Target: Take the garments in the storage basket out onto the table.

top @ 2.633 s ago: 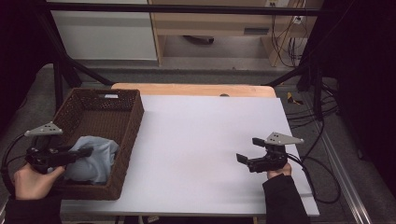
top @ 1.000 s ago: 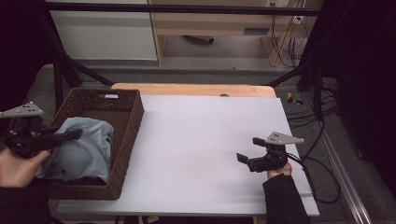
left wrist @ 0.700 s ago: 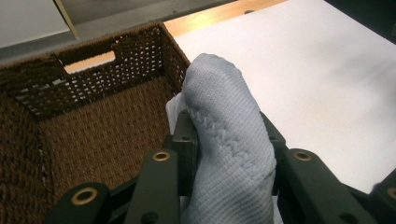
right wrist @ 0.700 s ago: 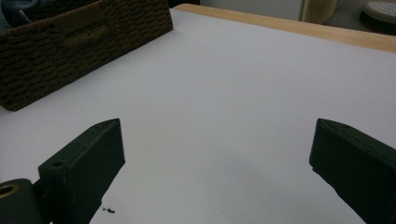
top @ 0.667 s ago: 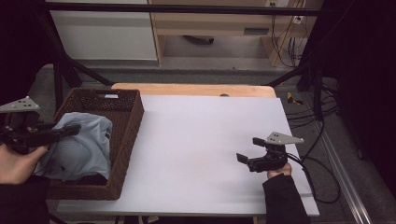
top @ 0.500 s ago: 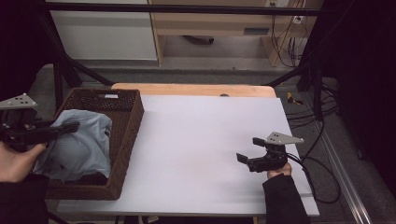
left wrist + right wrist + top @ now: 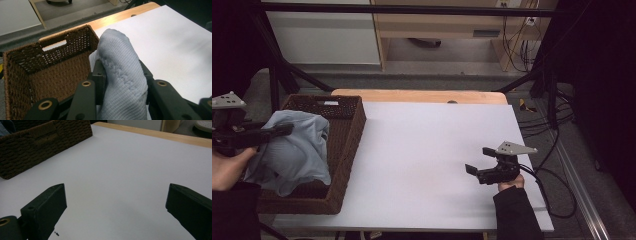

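Cloth [image 7: 122, 82] sits pinched between left gripper [image 7: 282, 131] jaws above basket [image 7: 346, 150].

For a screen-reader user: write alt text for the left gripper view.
The left gripper has its two black jaws shut on a fold of light blue-grey knit cloth, held above an open brown wicker basket. The basket sits on a white table with a wooden far edge.

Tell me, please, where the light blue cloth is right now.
In the high view, the cloth hangs at far left from the left tongs, draped over the wicker basket.
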A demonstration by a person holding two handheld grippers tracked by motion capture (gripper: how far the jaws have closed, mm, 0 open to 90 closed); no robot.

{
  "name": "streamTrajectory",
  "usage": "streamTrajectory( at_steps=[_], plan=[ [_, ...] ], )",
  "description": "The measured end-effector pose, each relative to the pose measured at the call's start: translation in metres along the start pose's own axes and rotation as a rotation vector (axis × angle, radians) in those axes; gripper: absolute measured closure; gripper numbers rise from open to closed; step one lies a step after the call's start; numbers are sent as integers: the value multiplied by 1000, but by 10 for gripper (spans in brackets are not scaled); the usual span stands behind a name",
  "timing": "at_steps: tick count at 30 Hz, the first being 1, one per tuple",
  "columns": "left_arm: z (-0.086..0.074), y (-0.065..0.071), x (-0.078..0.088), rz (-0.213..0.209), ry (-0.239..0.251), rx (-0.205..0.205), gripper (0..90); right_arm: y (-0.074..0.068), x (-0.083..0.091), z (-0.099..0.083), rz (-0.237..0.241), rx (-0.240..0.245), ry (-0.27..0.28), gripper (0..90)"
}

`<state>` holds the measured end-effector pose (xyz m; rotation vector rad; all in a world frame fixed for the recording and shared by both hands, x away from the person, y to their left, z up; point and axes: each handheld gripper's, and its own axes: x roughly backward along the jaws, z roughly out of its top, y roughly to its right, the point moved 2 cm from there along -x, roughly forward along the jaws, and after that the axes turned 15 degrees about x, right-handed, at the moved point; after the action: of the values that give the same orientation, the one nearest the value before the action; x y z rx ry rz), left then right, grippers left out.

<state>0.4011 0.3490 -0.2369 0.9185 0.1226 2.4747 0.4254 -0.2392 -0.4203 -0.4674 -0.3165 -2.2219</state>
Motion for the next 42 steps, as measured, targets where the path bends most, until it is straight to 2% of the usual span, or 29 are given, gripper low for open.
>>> streamTrajectory(
  at_steps=[12,27,42],
  plan=[
    [10,2,6,-10,19,-7,674,0,-1,0,-1,-1,1,36],
    [19,12,13,-20,33,-28,674,0,0,0,-1,0,0,36],
    [32,33,12,-41,40,-68,674,0,-1,0,-2,0,0,36]
  ],
)
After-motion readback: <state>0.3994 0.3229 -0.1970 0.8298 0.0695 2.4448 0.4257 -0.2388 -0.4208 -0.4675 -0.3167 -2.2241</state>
